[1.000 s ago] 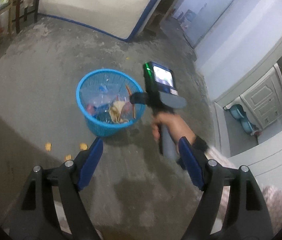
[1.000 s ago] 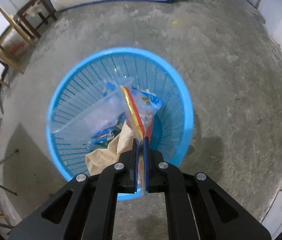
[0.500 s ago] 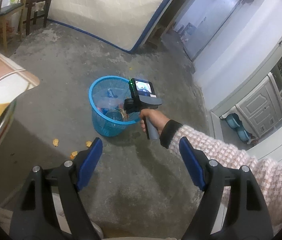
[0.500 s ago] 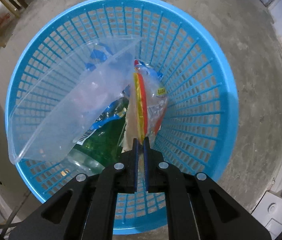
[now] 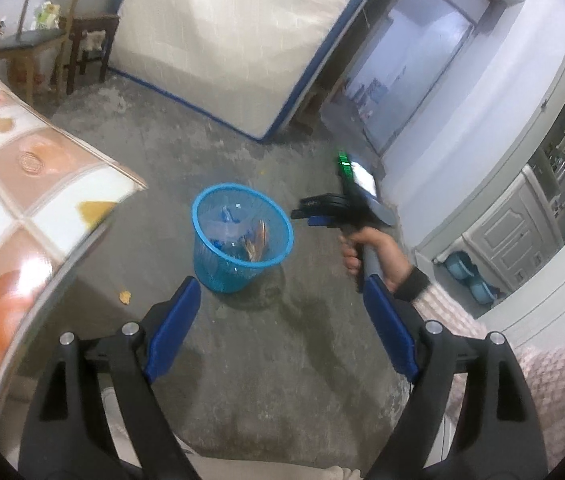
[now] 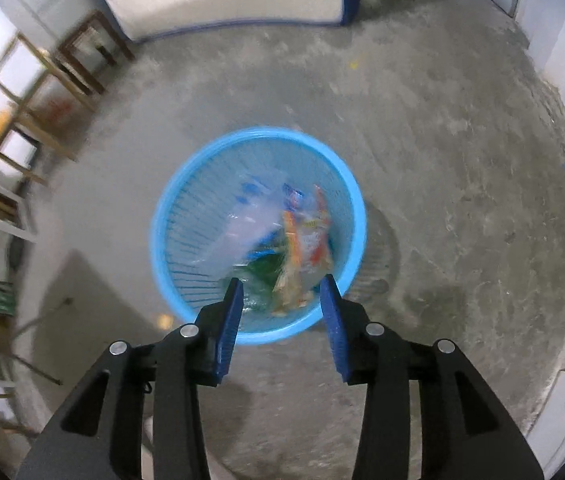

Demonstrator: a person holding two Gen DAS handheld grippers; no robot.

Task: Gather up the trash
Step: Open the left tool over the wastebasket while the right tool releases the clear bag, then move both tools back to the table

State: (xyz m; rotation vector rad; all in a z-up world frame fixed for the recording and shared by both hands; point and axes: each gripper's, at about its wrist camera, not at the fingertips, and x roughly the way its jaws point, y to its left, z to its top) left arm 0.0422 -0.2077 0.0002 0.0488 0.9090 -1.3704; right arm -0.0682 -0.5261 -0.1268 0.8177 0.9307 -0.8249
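Right wrist view: my right gripper point(image 6: 282, 312) is opening, jaws just parted and empty, while the orange wrapper point(image 6: 294, 256) is lying in the blue basket point(image 6: 170, 208). My left gripper point(image 5: 278, 328) is hanging wide open, empty. Another piece is collected.

Probably home: mattress point(image 5: 222, 36), cabinets point(image 5: 522, 228).
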